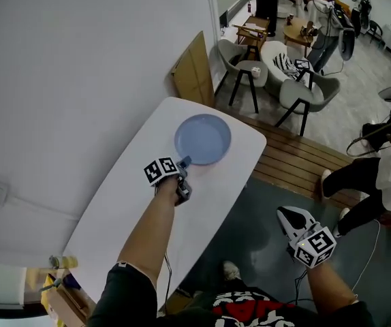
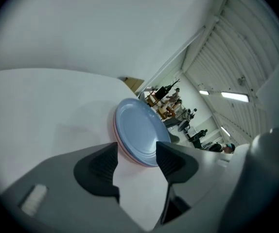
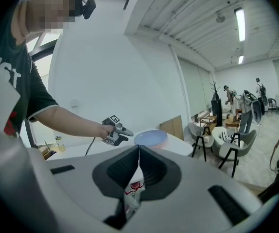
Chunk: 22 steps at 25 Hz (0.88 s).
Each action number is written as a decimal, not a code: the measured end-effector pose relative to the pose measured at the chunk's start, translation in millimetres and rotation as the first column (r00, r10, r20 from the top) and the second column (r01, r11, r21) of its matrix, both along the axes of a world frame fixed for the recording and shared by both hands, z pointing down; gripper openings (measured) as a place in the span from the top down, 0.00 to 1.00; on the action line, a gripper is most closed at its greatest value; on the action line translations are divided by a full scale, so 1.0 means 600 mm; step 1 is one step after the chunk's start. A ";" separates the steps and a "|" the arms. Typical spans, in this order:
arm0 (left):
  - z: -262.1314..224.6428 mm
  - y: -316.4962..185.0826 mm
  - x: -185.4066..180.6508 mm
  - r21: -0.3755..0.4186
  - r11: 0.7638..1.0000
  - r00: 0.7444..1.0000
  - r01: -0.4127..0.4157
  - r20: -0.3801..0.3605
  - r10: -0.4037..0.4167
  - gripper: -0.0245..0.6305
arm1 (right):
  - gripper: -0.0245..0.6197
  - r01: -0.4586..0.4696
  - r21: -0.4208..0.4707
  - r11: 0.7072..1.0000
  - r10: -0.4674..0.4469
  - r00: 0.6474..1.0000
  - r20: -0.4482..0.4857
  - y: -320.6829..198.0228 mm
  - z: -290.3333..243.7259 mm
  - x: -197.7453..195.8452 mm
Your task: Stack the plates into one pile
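Observation:
A light blue plate point(image 1: 203, 139) lies on top of a pile at the far end of the white table point(image 1: 134, 210). A pink plate's rim point(image 2: 121, 147) shows under it in the left gripper view. My left gripper point(image 1: 184, 161) sits at the pile's near edge, jaws open, pads apart from the rim; the blue plate point(image 2: 139, 132) lies just ahead of the gap of the left gripper point(image 2: 137, 158). My right gripper point(image 1: 292, 216) hangs off the table over the floor, shut and empty. In the right gripper view the right gripper point(image 3: 139, 152) points toward the pile point(image 3: 150, 138).
The wall runs along the table's left side. A cardboard panel point(image 1: 194, 70) leans past the far end. Chairs point(image 1: 303, 90) and a wooden platform point(image 1: 298, 159) lie beyond. A small bottle point(image 1: 64, 261) stands at the table's near-left end. People stand far back.

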<state>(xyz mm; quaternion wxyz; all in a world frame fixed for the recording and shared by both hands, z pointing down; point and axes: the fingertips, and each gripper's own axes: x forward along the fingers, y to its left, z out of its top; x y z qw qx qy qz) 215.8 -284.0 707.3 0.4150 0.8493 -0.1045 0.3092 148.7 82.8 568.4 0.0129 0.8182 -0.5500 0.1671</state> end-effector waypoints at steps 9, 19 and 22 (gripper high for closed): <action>-0.226 0.135 -0.334 0.187 0.961 0.822 -0.204 -0.501 0.272 0.95 | 0.95 0.156 0.031 0.987 -0.154 0.987 -0.046 -0.107 -0.056 -0.063; -0.263 0.179 -0.607 0.226 0.973 0.810 -0.037 -0.564 0.161 0.95 | 0.95 0.292 0.007 0.956 -0.291 0.956 -0.036 -0.159 -0.101 -0.062; -0.266 0.189 -0.560 0.303 0.952 0.823 0.042 -0.551 0.140 0.95 | 0.95 0.371 0.009 0.928 -0.371 0.928 -0.048 -0.180 -0.088 0.028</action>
